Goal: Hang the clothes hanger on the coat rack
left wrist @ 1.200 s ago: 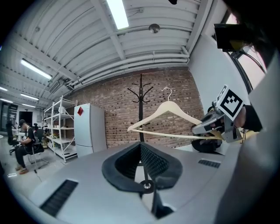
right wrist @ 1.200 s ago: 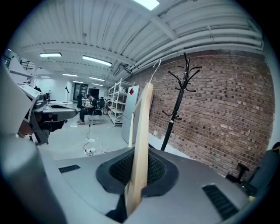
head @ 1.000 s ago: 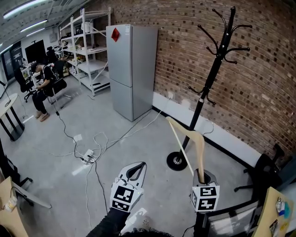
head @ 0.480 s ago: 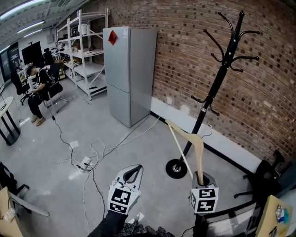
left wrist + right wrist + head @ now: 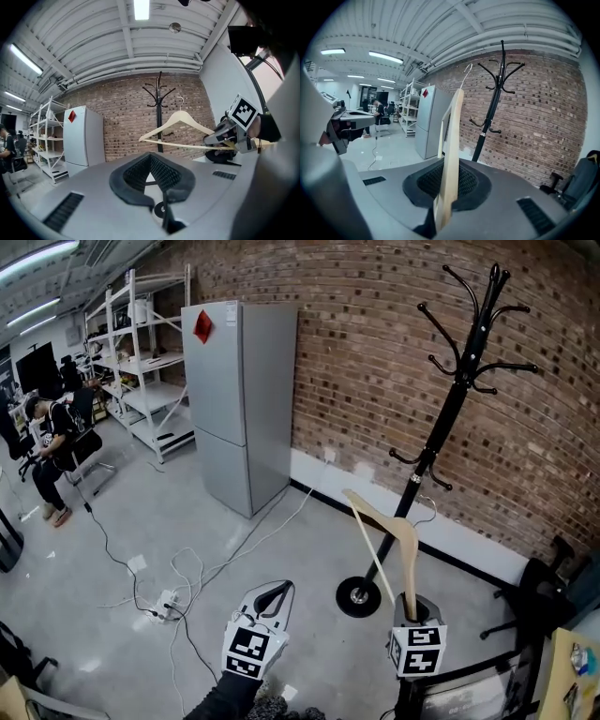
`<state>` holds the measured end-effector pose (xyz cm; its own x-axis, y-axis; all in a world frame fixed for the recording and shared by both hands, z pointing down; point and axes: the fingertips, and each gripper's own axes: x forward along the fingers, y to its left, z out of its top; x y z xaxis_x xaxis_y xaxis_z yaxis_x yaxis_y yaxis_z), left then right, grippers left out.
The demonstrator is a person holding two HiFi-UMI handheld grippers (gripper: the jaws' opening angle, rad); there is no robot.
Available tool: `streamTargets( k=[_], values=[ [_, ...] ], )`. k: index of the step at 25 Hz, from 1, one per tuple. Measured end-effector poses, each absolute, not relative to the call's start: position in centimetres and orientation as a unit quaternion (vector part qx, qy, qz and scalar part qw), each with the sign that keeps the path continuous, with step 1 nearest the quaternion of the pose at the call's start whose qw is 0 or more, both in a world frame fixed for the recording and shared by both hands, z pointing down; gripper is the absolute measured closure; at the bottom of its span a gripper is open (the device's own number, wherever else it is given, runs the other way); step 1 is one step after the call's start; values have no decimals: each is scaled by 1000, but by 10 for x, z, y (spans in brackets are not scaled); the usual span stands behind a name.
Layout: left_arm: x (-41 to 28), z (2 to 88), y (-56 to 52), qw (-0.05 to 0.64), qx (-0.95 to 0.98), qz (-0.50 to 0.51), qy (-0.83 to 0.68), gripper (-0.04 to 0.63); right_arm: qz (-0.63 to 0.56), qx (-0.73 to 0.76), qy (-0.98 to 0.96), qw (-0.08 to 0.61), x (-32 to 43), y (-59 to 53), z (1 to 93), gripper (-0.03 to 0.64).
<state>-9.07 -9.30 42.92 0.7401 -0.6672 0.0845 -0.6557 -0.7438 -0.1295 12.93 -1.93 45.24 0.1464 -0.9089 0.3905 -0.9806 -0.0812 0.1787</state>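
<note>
Pale wood makes up the clothes hanger (image 5: 407, 549), with a thin crossbar and a wire hook. It stands on end, leaning left, because the right gripper (image 5: 411, 602) is clamped on one tip where arm and bar meet. The left gripper (image 5: 271, 591) is beside it, closed on nothing. Both carry cubes with black-and-white square markers. The only other label is a red diamond sticker (image 5: 202, 326) on the grey fridge (image 5: 239, 404); any print on it looks too small to read. The black coat rack (image 5: 447, 423) stands ahead, near the brick wall (image 5: 375, 352), its hooks above the hanger's top. The grey floor (image 5: 309, 549) between gripper and rack base is bare; cables (image 5: 178, 587) trail to the left, and a black chair (image 5: 539, 601) sits at the right edge.
</note>
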Motion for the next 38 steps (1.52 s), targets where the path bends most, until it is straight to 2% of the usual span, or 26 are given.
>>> streamTargets(
  k=[9, 19, 30, 38],
  values=[
    [-112, 423, -216, 60, -952, -52, 295, 588, 98, 777, -592, 187, 99, -107, 449, 589],
    [-105, 432, -288, 42, -966, -46, 251, 588, 104, 809, -547, 187, 95, -163, 439, 589],
    [-53, 448, -361, 29, -975, -42, 216, 588, 102, 833, -512, 181, 138, -224, 434, 589],
    [14, 435, -436, 44, -982, -38, 182, 588, 97, 853, -487, 159, 196, -284, 419, 589]
  ],
)
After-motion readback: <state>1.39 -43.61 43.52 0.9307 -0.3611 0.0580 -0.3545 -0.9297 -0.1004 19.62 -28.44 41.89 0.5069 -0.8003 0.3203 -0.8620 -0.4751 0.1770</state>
